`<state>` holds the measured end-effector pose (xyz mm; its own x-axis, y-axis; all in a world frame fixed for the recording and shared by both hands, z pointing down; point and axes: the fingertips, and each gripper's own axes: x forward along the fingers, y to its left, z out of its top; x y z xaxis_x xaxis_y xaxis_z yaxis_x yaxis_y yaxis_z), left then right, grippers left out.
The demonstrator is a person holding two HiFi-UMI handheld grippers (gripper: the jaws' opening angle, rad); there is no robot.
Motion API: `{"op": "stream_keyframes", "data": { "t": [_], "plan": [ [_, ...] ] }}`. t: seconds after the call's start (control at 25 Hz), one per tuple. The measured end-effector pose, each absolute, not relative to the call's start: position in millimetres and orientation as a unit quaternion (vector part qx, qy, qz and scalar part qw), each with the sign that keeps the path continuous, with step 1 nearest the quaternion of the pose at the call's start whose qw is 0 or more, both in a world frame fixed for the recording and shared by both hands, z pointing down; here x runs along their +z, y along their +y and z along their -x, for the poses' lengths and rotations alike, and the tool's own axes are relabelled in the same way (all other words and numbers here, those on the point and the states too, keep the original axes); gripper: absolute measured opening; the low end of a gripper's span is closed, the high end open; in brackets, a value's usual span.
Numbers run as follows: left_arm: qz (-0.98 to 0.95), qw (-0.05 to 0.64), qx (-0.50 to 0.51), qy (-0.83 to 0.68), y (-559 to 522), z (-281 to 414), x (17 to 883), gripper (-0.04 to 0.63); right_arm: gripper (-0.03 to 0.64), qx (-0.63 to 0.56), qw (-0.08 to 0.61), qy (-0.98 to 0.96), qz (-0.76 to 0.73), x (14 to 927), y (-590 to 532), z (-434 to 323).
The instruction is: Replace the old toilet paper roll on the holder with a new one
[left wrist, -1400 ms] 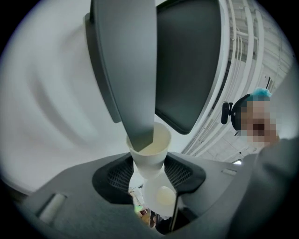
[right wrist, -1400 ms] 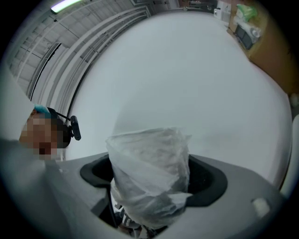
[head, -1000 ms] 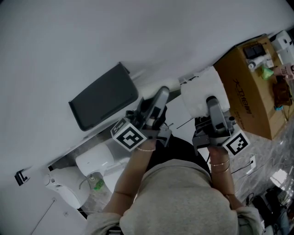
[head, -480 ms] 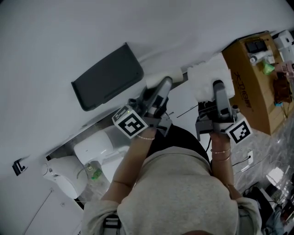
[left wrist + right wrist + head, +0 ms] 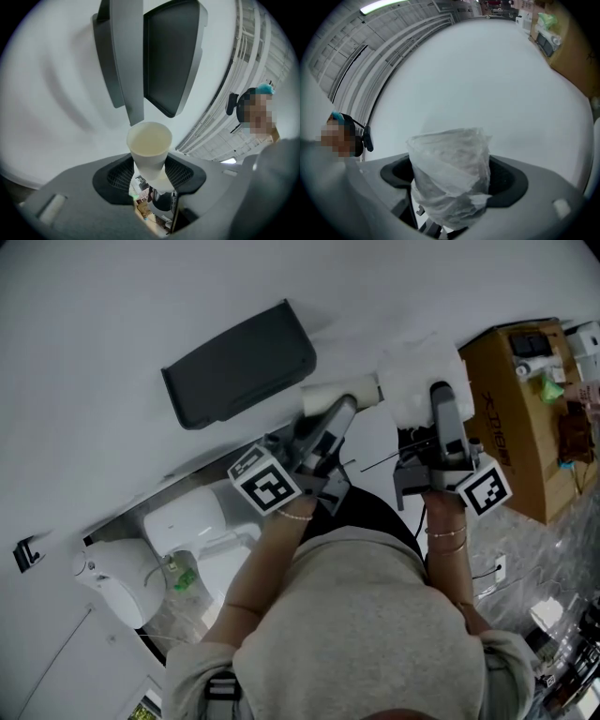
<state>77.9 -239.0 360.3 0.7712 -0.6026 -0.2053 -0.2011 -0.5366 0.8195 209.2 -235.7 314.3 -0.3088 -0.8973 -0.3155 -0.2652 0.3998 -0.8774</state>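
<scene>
The left gripper's (image 5: 149,161) jaws are standing partly apart and clamping a bare, cream cardboard tube (image 5: 149,145), its open end pointing at the dark grey holder (image 5: 171,56) on the white wall (image 5: 141,306). The tube is sitting near the holder's lower right corner. The right gripper's (image 5: 452,183) jaws are gripping a new toilet paper roll (image 5: 450,159) in clear plastic wrap, beside the tube. A white toilet (image 5: 187,531) is sitting lower left and a cardboard box (image 5: 520,409) is standing at right.

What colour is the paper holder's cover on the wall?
Dark grey, nearly black. The holder's cover shows best in the left gripper view.
</scene>
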Motion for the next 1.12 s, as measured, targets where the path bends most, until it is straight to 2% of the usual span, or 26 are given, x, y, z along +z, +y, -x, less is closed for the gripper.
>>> {"op": "stream_keyframes", "data": {
  "t": [0.68, 1.12],
  "plan": [
    [-0.832, 0.403, -0.259, -0.281, -221, -47, 353, 0.209, 0.453, -0.405, 0.429, 0.728, 0.349, 312, -251, -176],
    [-0.817, 0.388, -0.279, -0.321, -212, -2, 354, 0.209, 0.453, -0.435, 0.424, 0.731, 0.312, 319, -259, -137]
  ]
}}
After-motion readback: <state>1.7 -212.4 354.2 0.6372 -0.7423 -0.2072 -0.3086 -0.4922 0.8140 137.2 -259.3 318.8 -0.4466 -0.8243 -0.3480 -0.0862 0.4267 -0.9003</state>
